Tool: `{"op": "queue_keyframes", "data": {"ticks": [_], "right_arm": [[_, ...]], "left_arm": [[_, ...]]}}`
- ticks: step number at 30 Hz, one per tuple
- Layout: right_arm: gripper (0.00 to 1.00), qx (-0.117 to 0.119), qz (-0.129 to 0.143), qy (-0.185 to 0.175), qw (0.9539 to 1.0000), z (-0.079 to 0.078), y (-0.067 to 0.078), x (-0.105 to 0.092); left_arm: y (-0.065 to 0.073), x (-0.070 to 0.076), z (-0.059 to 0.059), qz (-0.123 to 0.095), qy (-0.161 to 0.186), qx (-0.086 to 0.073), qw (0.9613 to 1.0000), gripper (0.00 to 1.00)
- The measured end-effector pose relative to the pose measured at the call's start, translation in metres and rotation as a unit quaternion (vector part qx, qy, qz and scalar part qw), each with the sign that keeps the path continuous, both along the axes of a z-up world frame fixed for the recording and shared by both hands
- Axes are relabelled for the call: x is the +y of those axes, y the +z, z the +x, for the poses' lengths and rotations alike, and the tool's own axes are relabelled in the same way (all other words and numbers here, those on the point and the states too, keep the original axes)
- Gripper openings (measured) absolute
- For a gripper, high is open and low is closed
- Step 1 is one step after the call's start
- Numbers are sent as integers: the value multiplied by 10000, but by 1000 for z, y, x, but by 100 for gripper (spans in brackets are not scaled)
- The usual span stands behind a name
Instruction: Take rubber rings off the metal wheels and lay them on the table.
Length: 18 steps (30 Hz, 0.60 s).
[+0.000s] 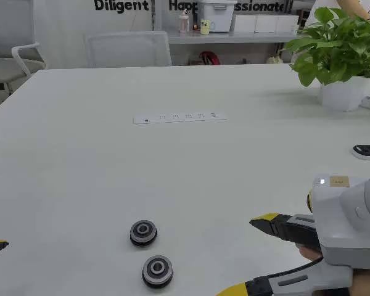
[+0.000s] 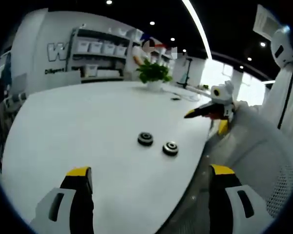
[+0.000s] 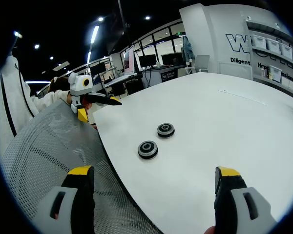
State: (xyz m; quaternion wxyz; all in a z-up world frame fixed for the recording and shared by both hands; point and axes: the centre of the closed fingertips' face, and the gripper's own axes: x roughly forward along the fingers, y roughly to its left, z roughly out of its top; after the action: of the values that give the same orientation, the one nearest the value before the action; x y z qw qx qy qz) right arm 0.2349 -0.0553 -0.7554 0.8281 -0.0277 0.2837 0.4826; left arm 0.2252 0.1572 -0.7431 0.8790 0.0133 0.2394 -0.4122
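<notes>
Two metal wheels sat on the white tabletop [image 1: 80,154] near its front edge, close together but not touching: the farther wheel [image 1: 143,232] and the nearer wheel [image 1: 157,271]. Each lay flat, with a dark rubber ring around a bright hub. The right gripper [image 1: 251,256] hovered to the right of them, its yellow-tipped jaws spread wide and holding nothing. The left gripper [image 2: 150,170] was well off to the left of the wheels, its jaws likewise wide apart and empty. One of its yellow tips showed at the left edge of the head view. Farther back a flush power strip [image 1: 179,116] was set into the tabletop, and a potted plant [image 1: 339,46] stood at the far right.
</notes>
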Motion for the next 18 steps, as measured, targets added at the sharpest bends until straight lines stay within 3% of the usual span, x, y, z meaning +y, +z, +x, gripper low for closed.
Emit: {"op": "queue_keyframes", "data": {"ticks": [18], "right_arm": [[100, 227, 43, -40, 9997, -3, -4, 1]], "left_arm": [[6, -5, -4, -53, 21, -11, 10000, 100]]}}
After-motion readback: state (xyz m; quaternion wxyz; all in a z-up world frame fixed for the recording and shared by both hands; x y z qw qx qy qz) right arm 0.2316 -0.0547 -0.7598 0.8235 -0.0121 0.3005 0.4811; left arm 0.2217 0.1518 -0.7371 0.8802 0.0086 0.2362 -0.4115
